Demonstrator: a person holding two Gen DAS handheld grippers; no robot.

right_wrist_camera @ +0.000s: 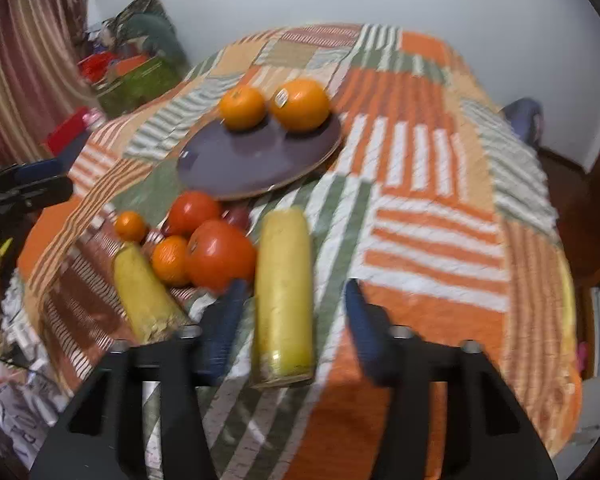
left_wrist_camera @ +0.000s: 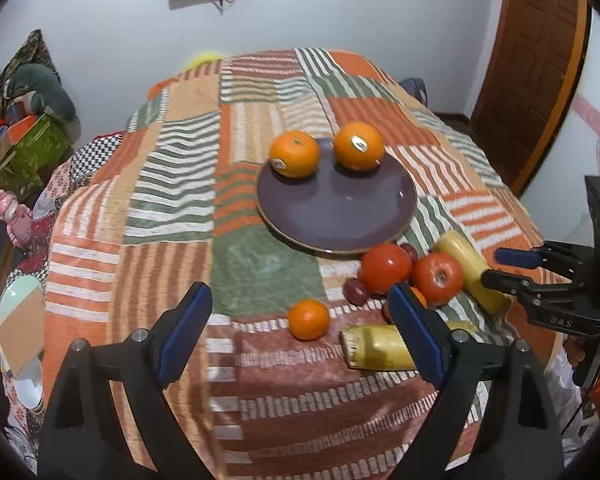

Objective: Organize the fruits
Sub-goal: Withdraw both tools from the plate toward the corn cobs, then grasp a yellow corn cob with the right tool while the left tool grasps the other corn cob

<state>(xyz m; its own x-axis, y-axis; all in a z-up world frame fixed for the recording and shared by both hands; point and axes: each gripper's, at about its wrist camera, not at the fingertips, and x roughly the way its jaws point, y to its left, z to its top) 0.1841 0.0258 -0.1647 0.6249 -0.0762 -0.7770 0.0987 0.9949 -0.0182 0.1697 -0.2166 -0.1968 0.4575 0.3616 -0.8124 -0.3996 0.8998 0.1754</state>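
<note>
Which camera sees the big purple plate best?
The left wrist view: the purple plate sits sharp, near the middle, whole rim visible. The right wrist view shows it blurred and foreshortened.

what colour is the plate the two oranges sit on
Dull purple plate with a tan rim, clearest in the left wrist view.

Both wrist cameras look steeply down over the patchwork tablecloth (left_wrist_camera: 260, 276) toward the purple plate (left_wrist_camera: 336, 204). The left view sits left of the plate, the right view right. Both share the plate (right_wrist_camera: 256, 160) and nearby fruit.
</note>
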